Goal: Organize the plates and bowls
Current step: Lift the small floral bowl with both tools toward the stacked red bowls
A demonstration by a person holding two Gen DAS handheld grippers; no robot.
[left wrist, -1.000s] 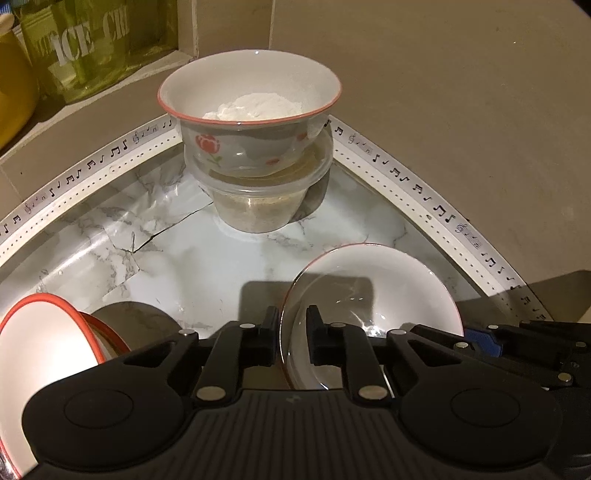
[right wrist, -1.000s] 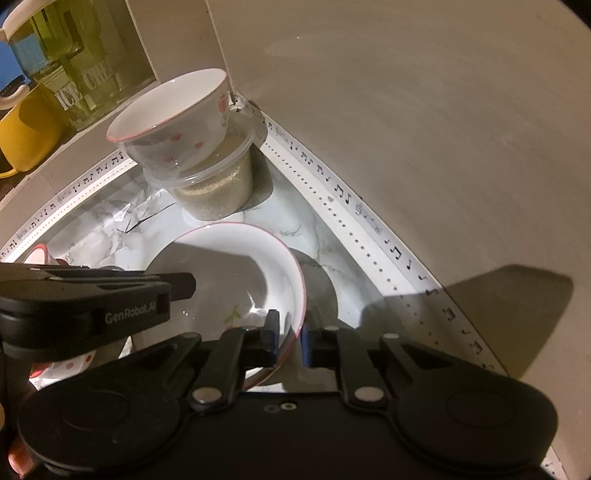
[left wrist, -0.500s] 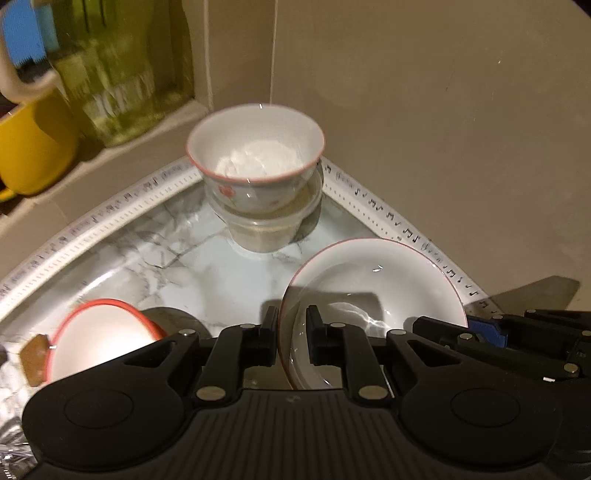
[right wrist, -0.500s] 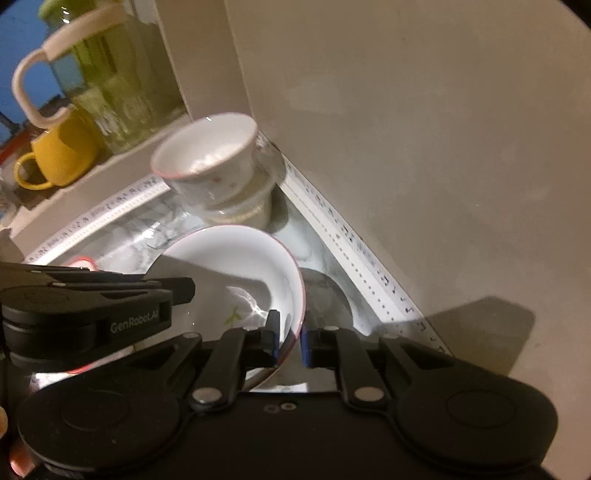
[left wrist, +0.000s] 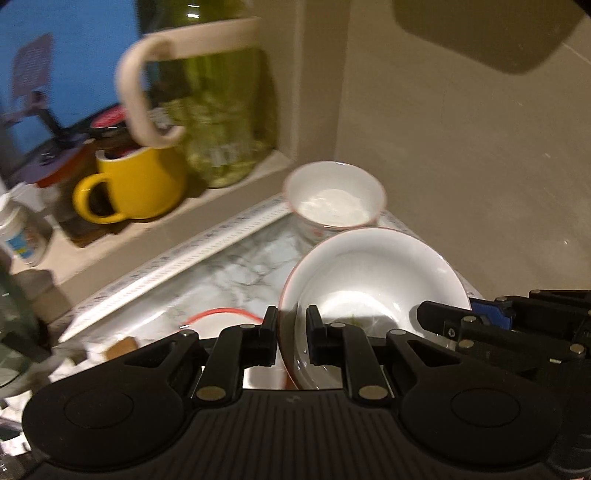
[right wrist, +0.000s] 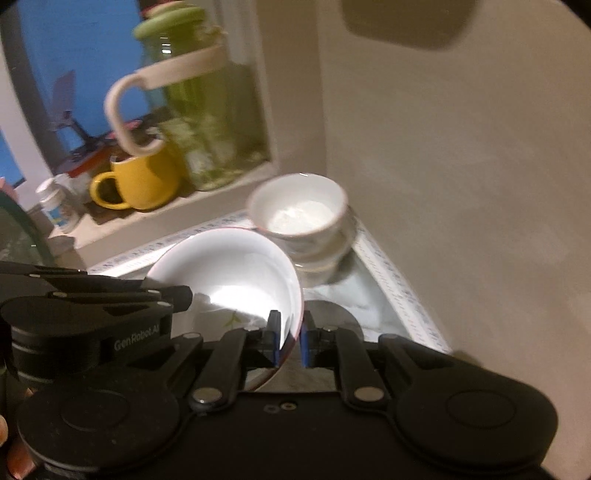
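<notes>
Left wrist view only: second red-rimmed bowl [left wrist: 221, 321] low on the marble counter [left wrist: 236, 273]. Right wrist view only: green lid [right wrist: 170, 22] of the jar. White bowl [left wrist: 373, 291] is held in the air; left tongs [left wrist: 291, 332] pinch its left rim, right tongs [right wrist: 290, 338] its right rim. Versus a second ago: bowl is higher, the flour bowl [left wrist: 334, 201] on its tub looks smaller, shelf with yellow mug [left wrist: 140, 184] now visible.

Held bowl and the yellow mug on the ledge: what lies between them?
In the left wrist view, bare marbled counter and its patterned edge strip separate the held bowl from the yellow mug.
</notes>
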